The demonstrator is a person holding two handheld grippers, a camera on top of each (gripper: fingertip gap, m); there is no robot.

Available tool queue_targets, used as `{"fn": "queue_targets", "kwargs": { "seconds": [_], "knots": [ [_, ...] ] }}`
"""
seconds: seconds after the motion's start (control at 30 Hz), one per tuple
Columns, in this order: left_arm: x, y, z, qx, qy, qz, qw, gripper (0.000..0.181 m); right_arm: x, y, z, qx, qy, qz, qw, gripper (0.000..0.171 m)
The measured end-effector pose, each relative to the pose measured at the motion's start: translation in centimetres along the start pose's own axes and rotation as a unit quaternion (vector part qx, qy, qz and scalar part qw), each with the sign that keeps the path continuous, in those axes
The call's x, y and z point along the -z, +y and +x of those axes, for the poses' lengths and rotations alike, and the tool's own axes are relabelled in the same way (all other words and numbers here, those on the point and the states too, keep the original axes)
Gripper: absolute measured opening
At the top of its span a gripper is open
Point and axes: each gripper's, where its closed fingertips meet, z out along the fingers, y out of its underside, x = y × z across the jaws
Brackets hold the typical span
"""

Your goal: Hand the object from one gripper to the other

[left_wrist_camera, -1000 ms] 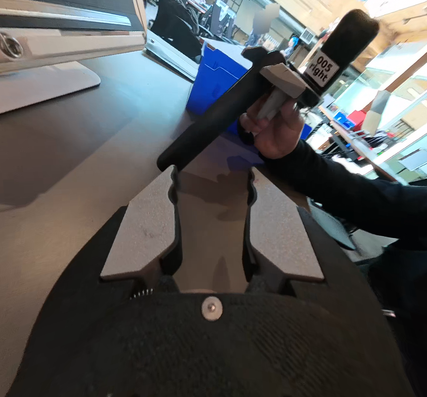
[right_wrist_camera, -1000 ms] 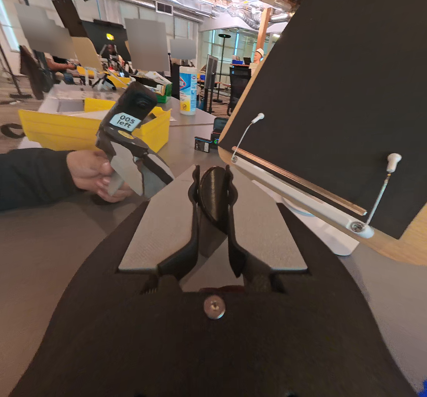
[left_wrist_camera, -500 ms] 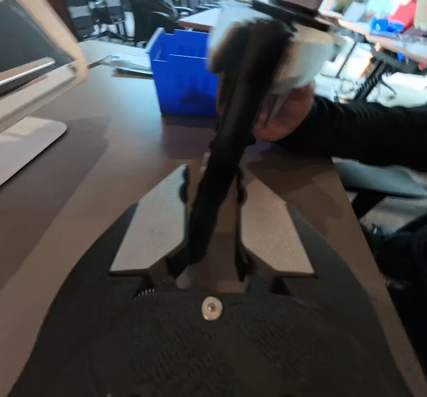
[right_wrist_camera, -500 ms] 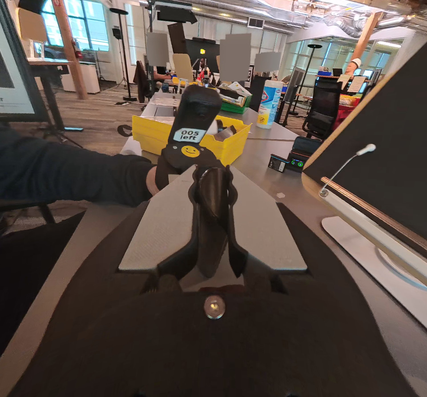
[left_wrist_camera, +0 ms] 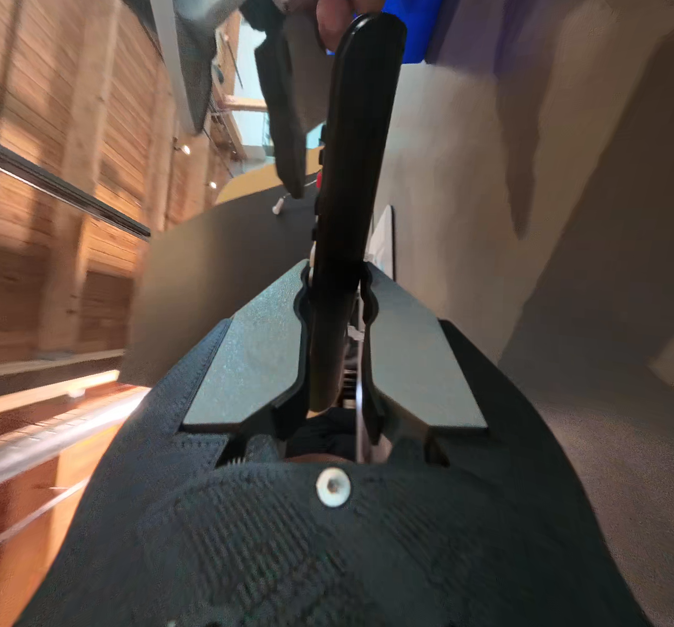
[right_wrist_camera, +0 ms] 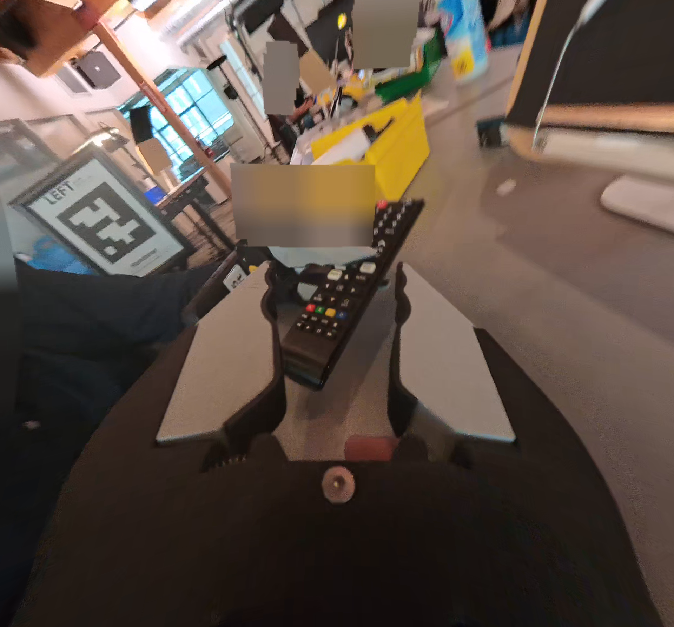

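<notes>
Handover just happened — our left tool (left_wrist_camera: pixel 337 277) now clamps the remote (left_wrist_camera: pixel 359 157); right tool (right_wrist_camera: pixel 332 274) has let go, jaws wide.

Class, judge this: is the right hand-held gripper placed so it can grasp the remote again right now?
Probably yes. The right hand-held gripper is open with the remote lying between its fingers and nothing blocking; the left hand-held gripper already clamps its other end.

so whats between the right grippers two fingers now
In the right wrist view, the near end of the black remote lies between the open right gripper fingers, touching neither pad; grey table shows behind.
</notes>
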Motion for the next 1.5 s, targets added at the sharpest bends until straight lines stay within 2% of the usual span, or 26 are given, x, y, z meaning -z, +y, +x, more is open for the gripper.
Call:
{"fn": "queue_targets", "kwargs": {
  "seconds": [0.13,0.23,0.33,0.43,0.63,0.73,0.83,0.93,1.1,1.3,1.37,1.43,1.47,1.5],
  "knots": [
    [0.2,-1.5,-0.4,-0.066,-0.037,0.012,0.997,0.025,-0.9,3.3,0.7,-0.09,-0.035,-0.068,0.993,0.06],
    [0.5,-2.5,-1.1,-0.082,-0.065,0.02,0.994,0.025,-1.9,5.2,-0.3,-0.105,-0.072,-0.111,0.986,0.048],
    [0.5,-2.5,-0.8,-0.074,-0.059,0.018,0.995,0.026,-2.5,6.1,-2.0,-0.107,-0.115,-0.137,0.978,0.036],
    [0.7,-2.3,-1.2,-0.01,-0.068,0.029,0.997,0.035,-2.5,6.3,-1.8,-0.055,-0.095,-0.147,0.983,0.027],
    [0.8,-1.4,-2.3,0.168,-0.049,0.045,0.984,0.056,-2.1,4.2,-0.4,-0.001,-0.032,-0.101,0.994,0.022],
    [0.9,-1.1,-2.1,0.226,-0.015,0.057,0.972,0.051,-1.3,3.1,1.5,0.049,0.042,-0.082,0.995,0.02],
    [1.2,0.8,-3.7,0.273,-0.059,0.045,0.959,0.055,-0.5,2.9,3.2,0.115,0.127,-0.099,0.98,0.019],
    [1.6,2.1,-3.5,0.286,-0.042,0.038,0.956,0.053,0.3,2.9,5.0,0.196,0.215,-0.132,0.948,0.02],
    [1.3,2.1,-1.4,0.263,0.015,0.023,0.964,0.052,1.3,2.7,6.6,0.376,0.348,-0.206,0.834,0.02],
    [0.2,2.2,1.0,0.216,0.051,-0.029,0.975,0.049,-1.0,3.6,5.0,0.552,0.364,-0.264,0.702,0.019],
    [-0.2,2.6,1.6,0.192,0.051,-0.051,0.979,0.041,-1.9,4.0,4.3,0.6,0.362,-0.273,0.659,0.02],
    [-0.4,2.8,2.5,0.168,0.067,-0.075,0.981,0.026,-3.1,4.6,3.8,0.628,0.355,-0.275,0.636,0.02],
    [-0.5,3.1,2.8,0.162,0.077,-0.089,0.98,0.025,-3.5,4.7,3.6,0.634,0.355,-0.268,0.633,0.021],
    [-0.5,3.4,2.8,0.166,0.082,-0.1,0.977,0.024,-3.8,4.8,3.5,0.63,0.35,-0.257,0.644,0.022]
  ]
}}
